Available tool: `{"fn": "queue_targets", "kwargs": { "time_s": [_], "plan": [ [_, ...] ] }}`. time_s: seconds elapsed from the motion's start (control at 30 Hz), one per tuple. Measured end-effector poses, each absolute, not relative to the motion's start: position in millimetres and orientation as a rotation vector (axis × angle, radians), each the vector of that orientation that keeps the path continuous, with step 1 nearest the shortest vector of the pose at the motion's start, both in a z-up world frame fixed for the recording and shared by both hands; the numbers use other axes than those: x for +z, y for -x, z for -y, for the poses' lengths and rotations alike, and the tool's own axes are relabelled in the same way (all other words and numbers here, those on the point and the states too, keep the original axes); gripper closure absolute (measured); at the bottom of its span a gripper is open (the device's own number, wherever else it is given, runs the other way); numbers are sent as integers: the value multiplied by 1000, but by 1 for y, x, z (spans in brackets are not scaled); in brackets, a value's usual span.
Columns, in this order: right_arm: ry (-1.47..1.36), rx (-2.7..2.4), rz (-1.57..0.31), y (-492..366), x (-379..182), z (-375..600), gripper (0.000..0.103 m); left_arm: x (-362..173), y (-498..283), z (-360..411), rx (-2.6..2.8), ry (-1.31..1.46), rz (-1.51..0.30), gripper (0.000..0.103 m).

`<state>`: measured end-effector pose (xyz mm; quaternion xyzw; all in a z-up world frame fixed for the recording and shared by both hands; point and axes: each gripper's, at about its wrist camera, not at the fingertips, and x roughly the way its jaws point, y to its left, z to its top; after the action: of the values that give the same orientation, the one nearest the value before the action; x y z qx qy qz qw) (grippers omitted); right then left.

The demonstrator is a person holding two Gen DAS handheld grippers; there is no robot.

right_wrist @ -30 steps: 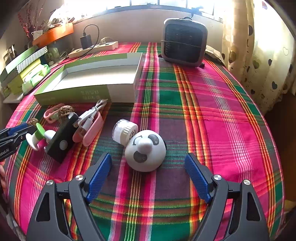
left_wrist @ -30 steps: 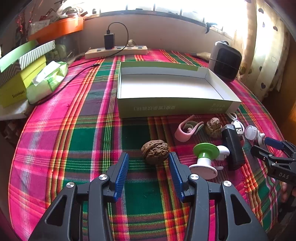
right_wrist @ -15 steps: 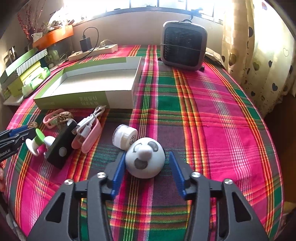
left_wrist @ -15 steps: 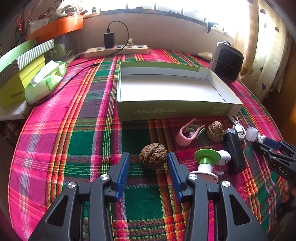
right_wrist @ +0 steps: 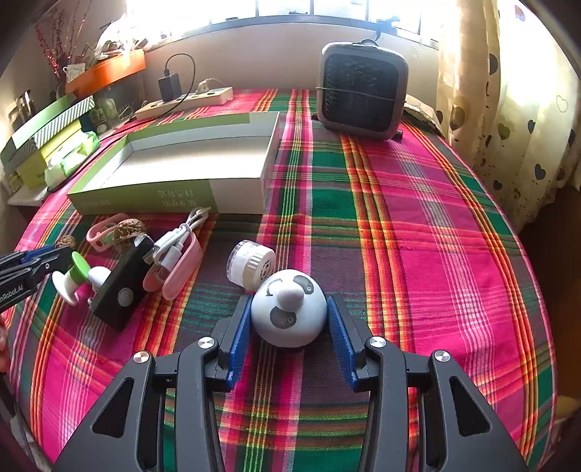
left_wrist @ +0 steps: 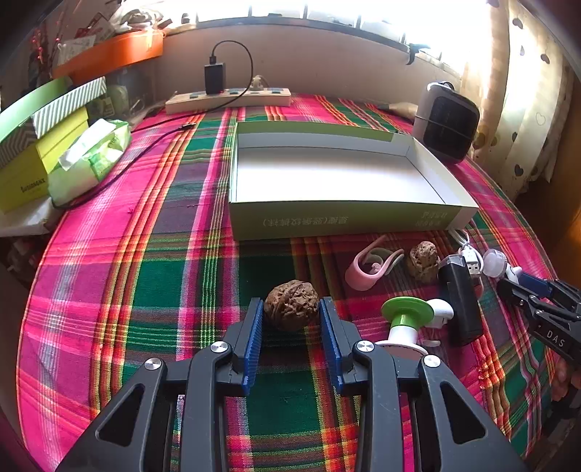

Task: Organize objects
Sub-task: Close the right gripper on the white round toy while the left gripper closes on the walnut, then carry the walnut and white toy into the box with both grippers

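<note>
Closing on the walnut (left_wrist: 291, 304), the left hand-held gripper (left_wrist: 291, 319) is kept centred; the panda dome (right_wrist: 288, 308) (tabletop-bound) is clamped by the right hand-held gripper (right_wrist: 289, 319), lifted squarely.

Bright daylight pours through a row of windows (right_wrist: 312, 11) above a beige wall (left_wrist: 312, 61), washing out the panes. A table draped in a pink, green and red plaid cloth (right_wrist: 417, 225) fills the room's foreground. Cream curtains (right_wrist: 508, 109) printed with dark hearts hang at the right. At left, an orange shelf (left_wrist: 109, 54) holds clutter, with red-berried twigs (right_wrist: 54, 47) beside it. A power strip (left_wrist: 228, 100) lies along the wall.
</note>
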<state>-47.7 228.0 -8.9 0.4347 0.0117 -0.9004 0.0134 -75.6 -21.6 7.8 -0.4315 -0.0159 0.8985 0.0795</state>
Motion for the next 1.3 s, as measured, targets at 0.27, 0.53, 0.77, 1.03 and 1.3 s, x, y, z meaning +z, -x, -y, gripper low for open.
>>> {"fn": "queue_targets", "kwargs": {
  "time_s": [0.27, 0.53, 0.77, 1.03, 1.3],
  "plan": [
    [-1320, -2818, -33, 47, -3, -229, 60, 11, 76, 20, 2694, 1279, 38, 74],
    [-1301, -2826, -27, 46, 1, -228, 60, 15, 75, 19, 2708, 1275, 22, 74],
    [-1245, -2832, -41, 46, 12, -223, 60, 24, 76, 16, 2726, 1231, 0, 74],
    [-1194, -2815, -70, 57, 23, -210, 60, 36, 85, 12, 2729, 1186, -22, 74],
    [-1140, -2787, -94, 75, 35, -192, 60, 43, 103, 6, 2717, 1163, -25, 74]
  ]
}}
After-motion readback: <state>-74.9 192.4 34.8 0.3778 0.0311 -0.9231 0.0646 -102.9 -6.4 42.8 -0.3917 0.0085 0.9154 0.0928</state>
